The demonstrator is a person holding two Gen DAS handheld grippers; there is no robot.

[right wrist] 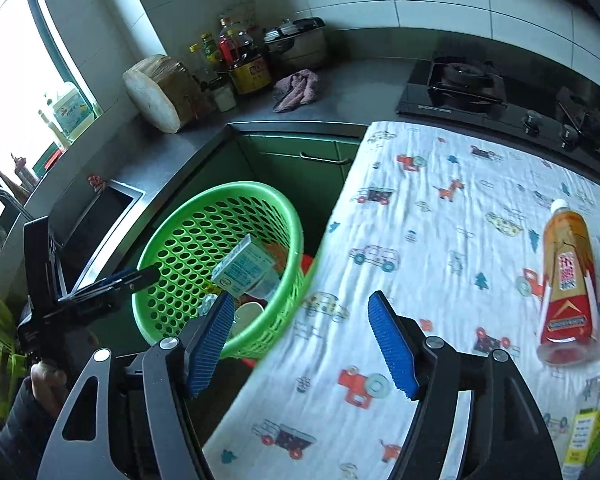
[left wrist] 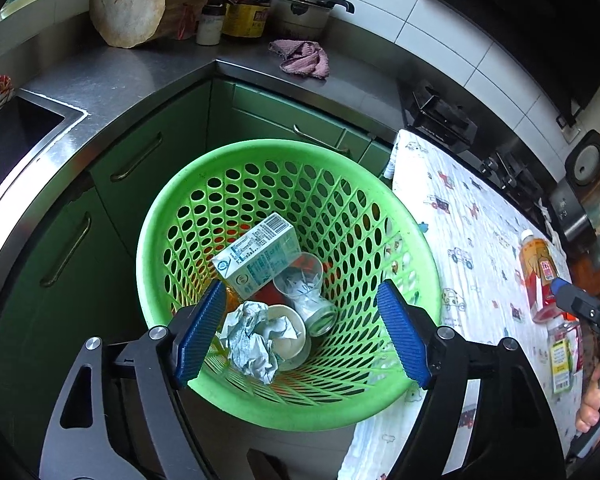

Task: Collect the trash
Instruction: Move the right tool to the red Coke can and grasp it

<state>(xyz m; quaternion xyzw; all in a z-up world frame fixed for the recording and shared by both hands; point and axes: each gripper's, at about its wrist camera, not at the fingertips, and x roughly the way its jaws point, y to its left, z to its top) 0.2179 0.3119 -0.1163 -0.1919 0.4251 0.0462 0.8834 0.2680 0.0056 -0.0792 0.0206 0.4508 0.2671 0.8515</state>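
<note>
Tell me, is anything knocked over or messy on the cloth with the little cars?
Yes. An orange drink bottle lies on its side on the car-print cloth instead of standing. Another bottle with a yellow-green label lies beside it at the cloth's edge. Nothing looks spilled.

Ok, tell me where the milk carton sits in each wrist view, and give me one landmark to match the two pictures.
Left wrist view: the milk carton lies inside the green basket, near picture centre, above the crumpled paper.
Right wrist view: the milk carton is left of centre, leaning inside the green basket, just above the left pad of this gripper.
Shared landmark: the pink rag on the steel counter beyond the basket.
</note>
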